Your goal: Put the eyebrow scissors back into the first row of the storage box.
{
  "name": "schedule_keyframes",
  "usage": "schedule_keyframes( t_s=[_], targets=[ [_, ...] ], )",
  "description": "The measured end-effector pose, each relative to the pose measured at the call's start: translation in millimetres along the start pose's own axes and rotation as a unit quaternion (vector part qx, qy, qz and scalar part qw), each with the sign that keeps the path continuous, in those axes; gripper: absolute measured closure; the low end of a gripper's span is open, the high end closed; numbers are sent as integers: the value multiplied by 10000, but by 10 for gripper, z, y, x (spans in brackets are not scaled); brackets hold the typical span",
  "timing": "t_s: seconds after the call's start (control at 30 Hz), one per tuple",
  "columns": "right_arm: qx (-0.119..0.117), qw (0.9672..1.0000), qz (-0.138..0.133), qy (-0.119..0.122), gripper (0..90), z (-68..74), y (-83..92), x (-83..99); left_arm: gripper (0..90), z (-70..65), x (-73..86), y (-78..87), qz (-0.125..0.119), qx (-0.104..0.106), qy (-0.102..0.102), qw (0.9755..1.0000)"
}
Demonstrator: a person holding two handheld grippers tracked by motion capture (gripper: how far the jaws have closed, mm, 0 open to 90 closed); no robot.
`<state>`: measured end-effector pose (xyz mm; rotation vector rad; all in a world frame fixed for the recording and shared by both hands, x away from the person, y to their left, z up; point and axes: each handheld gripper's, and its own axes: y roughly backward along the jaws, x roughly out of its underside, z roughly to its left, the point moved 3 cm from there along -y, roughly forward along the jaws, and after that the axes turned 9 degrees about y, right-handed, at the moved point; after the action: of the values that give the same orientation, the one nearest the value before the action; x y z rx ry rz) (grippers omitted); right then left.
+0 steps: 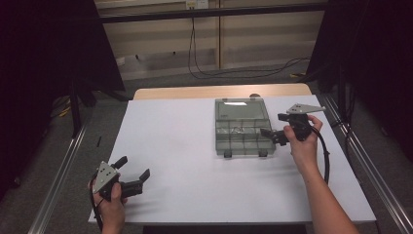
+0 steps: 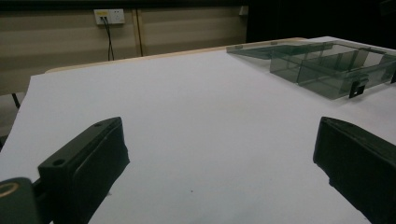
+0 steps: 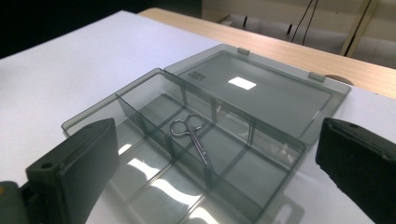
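Observation:
A clear grey compartment box [image 1: 243, 152] lies on the white table [image 1: 185, 161], right of centre, its lid [image 1: 241, 108] folded flat toward the far side. Small metal scissors [image 3: 192, 135] lie in a middle compartment, across a divider. My right gripper [image 1: 272, 125] hovers at the box's right edge, pointing left over it. Its jaws stand wide open with nothing pressed between them, and they frame the box [image 3: 140, 109] and lid [image 3: 261, 93]. My left gripper [image 1: 133, 167] rests open near the table's front left corner, over bare table, with the box [image 2: 327, 70] far off to its right.
A strip of wooden tabletop [image 1: 219, 91] shows beyond the white sheet. Metal rails [image 1: 58, 180] run along both sides of the table. Cables [image 1: 234, 73] trail over the floor behind, under a wall socket [image 2: 109, 16]. Dark curtains close in left and right.

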<state>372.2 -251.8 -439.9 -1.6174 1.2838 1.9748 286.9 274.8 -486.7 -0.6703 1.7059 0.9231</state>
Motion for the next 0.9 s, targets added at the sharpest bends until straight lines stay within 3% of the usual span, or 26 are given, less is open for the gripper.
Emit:
schedule_keyframes(
  t_s=[0.3,0.5,0.9],
  targets=[
    [439,9986,-286,-70,0,91,379,216,25,-6,1,-2,1,9,10,10000],
    [675,9966,-407,-256,0,129,598,390,25,-3,0,-2,2,-5,-7,10000],
    [938,9937,-449,-412,0,211,931,772,25,-5,2,-2,14,-14,3,10000]
  ],
)
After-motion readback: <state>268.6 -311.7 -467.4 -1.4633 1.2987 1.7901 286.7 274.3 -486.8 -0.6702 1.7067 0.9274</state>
